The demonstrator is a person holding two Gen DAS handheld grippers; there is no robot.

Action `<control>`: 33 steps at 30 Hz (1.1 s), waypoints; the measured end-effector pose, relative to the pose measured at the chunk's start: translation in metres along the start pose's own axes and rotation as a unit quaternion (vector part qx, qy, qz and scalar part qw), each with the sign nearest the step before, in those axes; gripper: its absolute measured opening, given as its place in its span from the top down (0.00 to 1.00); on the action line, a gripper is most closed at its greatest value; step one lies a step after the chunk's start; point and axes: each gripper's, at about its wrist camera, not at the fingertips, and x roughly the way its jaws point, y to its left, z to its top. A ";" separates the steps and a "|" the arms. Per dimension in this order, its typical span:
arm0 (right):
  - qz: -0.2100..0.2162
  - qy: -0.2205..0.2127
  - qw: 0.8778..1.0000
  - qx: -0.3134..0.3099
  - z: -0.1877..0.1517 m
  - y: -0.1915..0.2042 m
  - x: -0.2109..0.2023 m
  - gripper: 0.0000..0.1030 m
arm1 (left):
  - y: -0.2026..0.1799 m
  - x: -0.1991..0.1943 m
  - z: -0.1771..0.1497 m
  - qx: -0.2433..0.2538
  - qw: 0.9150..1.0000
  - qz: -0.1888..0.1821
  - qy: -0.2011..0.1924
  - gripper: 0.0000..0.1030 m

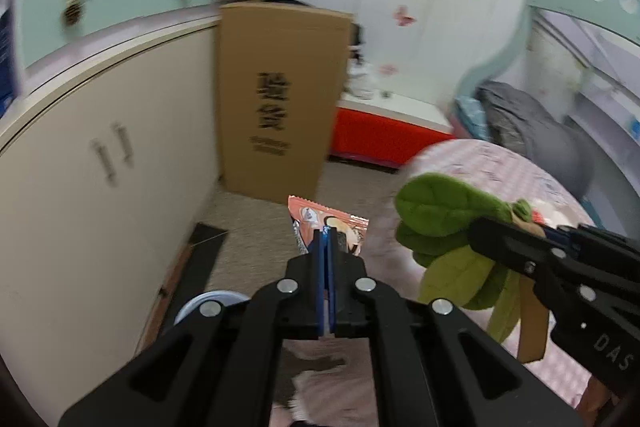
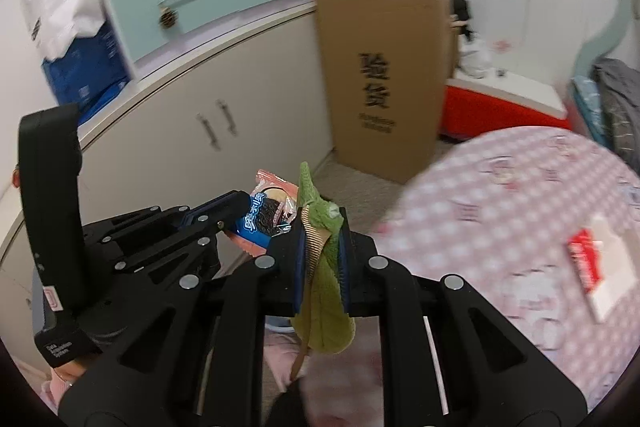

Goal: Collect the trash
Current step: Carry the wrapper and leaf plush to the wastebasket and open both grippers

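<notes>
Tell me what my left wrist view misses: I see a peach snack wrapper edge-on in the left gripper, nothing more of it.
Observer: From the right wrist view, the peach snack wrapper shows its face: a blue band and dark sandwich cookies printed on it. The left gripper is shut on it.
Operator: What else lies on the pink checked bedspread?
Observer: A flat red and white packet lies on the pink checked bedspread, out of your frame.
Operator: And the right gripper's grip on the green leaves?
Observer: The right gripper is shut on the green leaves; they hang between its blue pads and below them.
</notes>
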 end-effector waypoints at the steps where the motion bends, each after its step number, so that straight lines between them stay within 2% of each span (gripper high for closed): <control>1: 0.007 0.005 1.000 -0.002 0.000 0.010 0.011 0.87 | 0.009 0.000 -0.001 -0.006 1.000 0.006 0.003 0.99; 5: 0.023 0.027 0.999 -0.006 -0.004 0.038 0.052 0.87 | 0.065 0.011 -0.011 -0.040 0.998 0.047 0.024 0.99; 9: 0.030 0.048 0.998 -0.009 -0.013 0.061 0.100 0.87 | 0.113 0.030 -0.025 -0.074 0.993 0.073 0.056 1.00; 11: 0.034 0.057 0.998 -0.002 -0.019 0.067 0.127 0.83 | 0.130 0.038 -0.033 -0.086 0.991 0.082 0.064 1.00; 13: 0.032 0.066 0.997 0.003 -0.025 0.070 0.151 0.75 | 0.146 0.046 -0.038 -0.096 0.989 0.090 0.074 1.00; 15: 0.032 0.073 0.997 -0.004 -0.032 0.074 0.171 0.73 | 0.159 0.058 -0.044 -0.102 0.987 0.094 0.085 1.00; 16: 0.030 0.084 0.996 -0.005 -0.037 0.075 0.182 0.60 | 0.161 0.064 -0.045 -0.104 0.986 0.093 0.088 1.00; 17: 0.022 0.088 0.996 -0.005 -0.041 0.075 0.188 0.54 | 0.164 0.069 -0.047 -0.106 0.986 0.093 0.092 1.00; 25: 0.022 0.112 0.993 0.003 -0.056 0.064 0.199 0.46 | 0.169 0.098 -0.062 -0.101 0.982 0.097 0.125 1.00; 33: 0.006 0.078 0.997 0.027 -0.045 0.050 0.157 0.40 | 0.152 0.095 -0.062 -0.094 0.982 0.101 0.128 0.98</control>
